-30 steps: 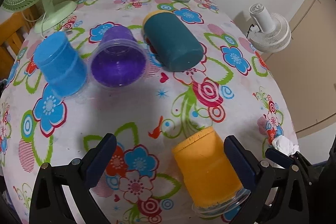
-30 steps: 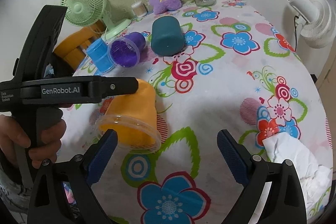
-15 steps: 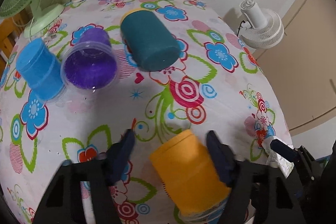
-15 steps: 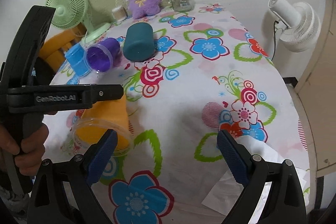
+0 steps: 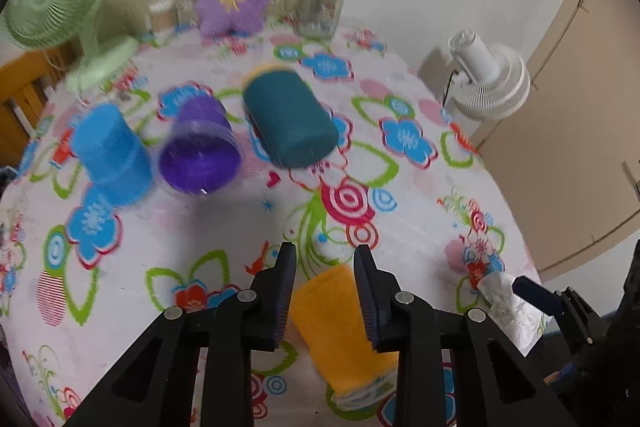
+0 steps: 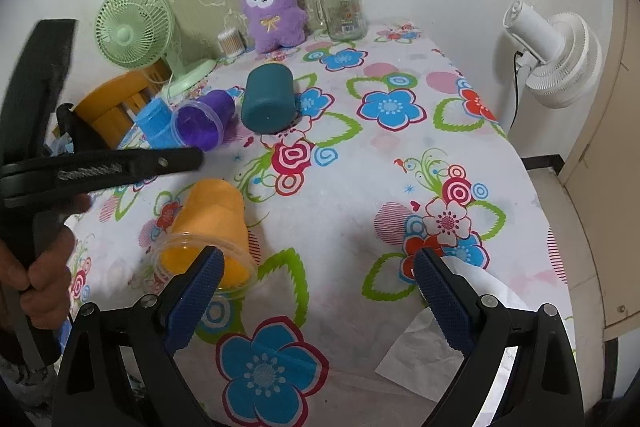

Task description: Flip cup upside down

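An orange cup (image 5: pixel 344 327) lies on its side on the flowered tablecloth, its clear rim toward the near edge; it also shows in the right wrist view (image 6: pixel 212 227). My left gripper (image 5: pixel 325 259) has its jaws narrowed to a small gap and hovers above the cup's closed end; the cup rests on the cloth, not gripped. In the right wrist view the left gripper (image 6: pixel 192 161) is above and behind the cup. My right gripper (image 6: pixel 318 267) is wide open and empty, near the table's front edge, just right of the cup's rim.
A teal cup (image 5: pixel 288 119), a purple cup (image 5: pixel 198 151) and a blue cup (image 5: pixel 110 155) lie farther back. A purple plush (image 6: pixel 272 11), glass jar (image 6: pixel 342 7) and green fan (image 6: pixel 132 27) stand at the back. White tissue (image 6: pixel 460 323) lies front right. A white fan (image 6: pixel 552 59) stands right.
My left gripper's jaws have closed from wide open to a narrow gap and lifted above the orange cup. The right gripper pulled back a little; the cup stays on its side.
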`<control>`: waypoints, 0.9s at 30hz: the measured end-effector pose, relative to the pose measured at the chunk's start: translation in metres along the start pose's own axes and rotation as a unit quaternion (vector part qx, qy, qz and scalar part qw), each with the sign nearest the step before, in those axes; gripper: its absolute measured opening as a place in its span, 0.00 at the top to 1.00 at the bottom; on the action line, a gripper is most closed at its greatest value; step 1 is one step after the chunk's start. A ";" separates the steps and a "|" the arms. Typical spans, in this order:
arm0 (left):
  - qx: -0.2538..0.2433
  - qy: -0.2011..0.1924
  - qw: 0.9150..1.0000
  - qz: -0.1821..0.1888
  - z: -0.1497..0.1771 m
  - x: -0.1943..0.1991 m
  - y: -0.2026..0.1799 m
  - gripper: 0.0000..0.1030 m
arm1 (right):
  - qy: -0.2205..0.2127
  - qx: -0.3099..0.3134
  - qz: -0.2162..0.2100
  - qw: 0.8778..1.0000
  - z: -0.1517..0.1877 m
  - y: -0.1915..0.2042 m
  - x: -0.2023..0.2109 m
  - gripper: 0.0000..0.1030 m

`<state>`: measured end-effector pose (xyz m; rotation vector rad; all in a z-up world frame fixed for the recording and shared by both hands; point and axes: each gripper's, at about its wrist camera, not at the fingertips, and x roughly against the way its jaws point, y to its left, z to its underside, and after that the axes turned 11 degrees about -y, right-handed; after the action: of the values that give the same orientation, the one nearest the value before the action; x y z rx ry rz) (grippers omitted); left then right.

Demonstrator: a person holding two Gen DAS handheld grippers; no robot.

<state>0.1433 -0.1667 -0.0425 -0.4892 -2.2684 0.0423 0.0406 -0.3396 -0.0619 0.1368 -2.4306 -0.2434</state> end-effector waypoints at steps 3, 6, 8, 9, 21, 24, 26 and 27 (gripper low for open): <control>-0.007 -0.037 0.999 -0.018 -0.001 0.021 -0.001 0.72 | -0.003 0.003 -0.002 1.000 0.001 0.003 0.004 0.06; -0.015 -0.060 0.998 -0.025 -0.001 0.035 -0.003 0.72 | -0.003 0.004 -0.004 1.000 0.003 0.005 0.007 0.06; -0.018 -0.047 0.999 -0.021 0.001 0.032 -0.004 0.71 | -0.002 0.005 -0.003 1.000 0.004 0.006 0.007 0.06; -0.017 -0.040 0.999 -0.022 0.003 0.029 -0.004 0.62 | -0.002 0.004 -0.002 1.000 0.005 0.006 0.008 0.06; 0.050 0.079 0.996 0.004 0.018 -0.038 -0.002 0.26 | 0.005 -0.011 0.008 1.000 0.011 -0.009 0.008 0.06; 0.056 0.086 0.995 0.013 0.017 -0.045 -0.003 0.46 | 0.009 -0.011 0.008 1.000 0.012 -0.012 0.005 0.06; 0.054 0.089 0.994 0.021 0.017 -0.046 -0.006 0.49 | 0.010 -0.012 0.007 1.000 0.013 -0.013 0.004 0.06; 0.055 0.092 0.994 0.025 0.017 -0.046 -0.007 0.50 | 0.010 -0.013 0.007 1.000 0.013 -0.014 0.004 0.06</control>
<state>0.1561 -0.1874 -0.0853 -0.4720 -2.0619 0.1414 0.0292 -0.3524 -0.0719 0.1093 -2.4074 -0.2669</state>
